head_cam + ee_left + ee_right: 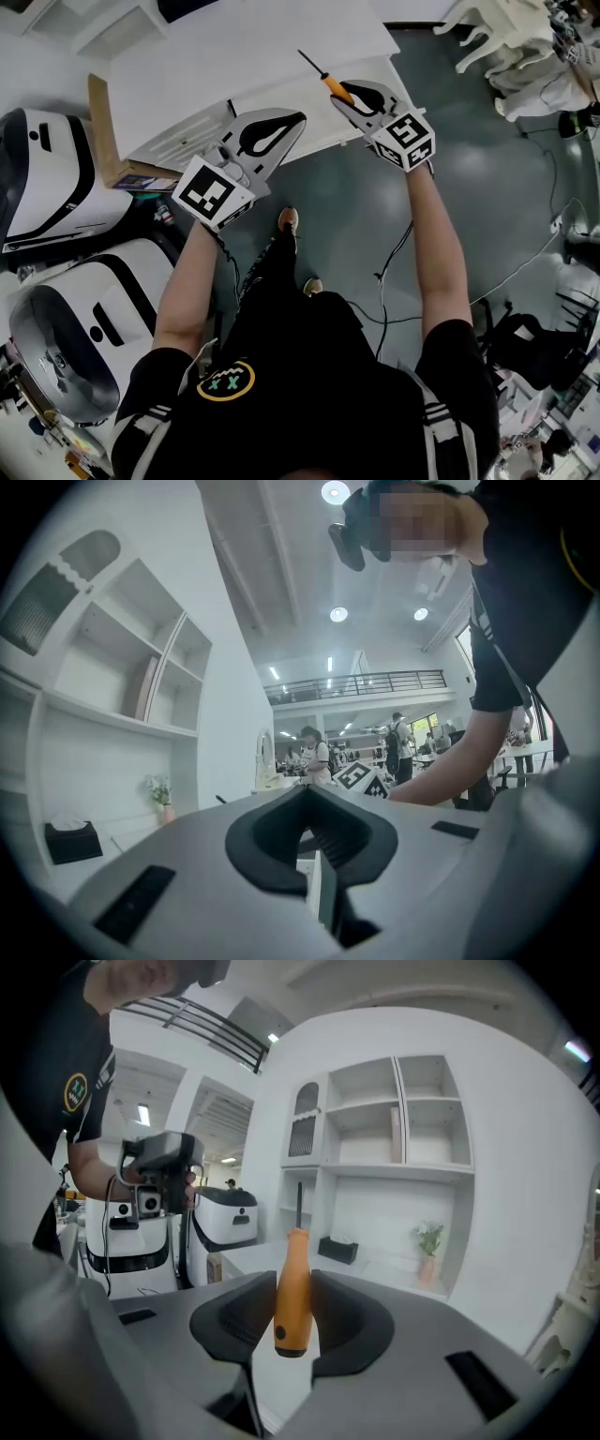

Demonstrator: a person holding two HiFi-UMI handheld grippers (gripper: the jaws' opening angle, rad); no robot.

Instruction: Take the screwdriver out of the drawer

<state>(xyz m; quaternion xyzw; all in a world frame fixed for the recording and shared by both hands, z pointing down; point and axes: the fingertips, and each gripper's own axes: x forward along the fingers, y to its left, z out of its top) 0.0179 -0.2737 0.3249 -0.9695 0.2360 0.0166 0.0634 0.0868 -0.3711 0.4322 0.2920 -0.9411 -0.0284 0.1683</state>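
The screwdriver (330, 82) has an orange handle and a thin black shaft that points up and away over the white cabinet top (253, 47). My right gripper (359, 96) is shut on the handle. In the right gripper view the screwdriver (292, 1288) stands upright between the dark pads (349, 1321), clear of any surface. My left gripper (281, 131) hovers level in front of the cabinet's edge, its tips together with nothing in them. A white panel (319, 112) juts out under the top's front edge; I cannot tell whether it is the drawer.
Two white machines (56, 178) (75, 337) stand at the left, with a brown board (101, 131) leaning by the cabinet. Cables (394, 272) trail over the grey floor. White chairs (497, 37) are at the far right. A wall shelf unit (394, 1119) rises behind the cabinet.
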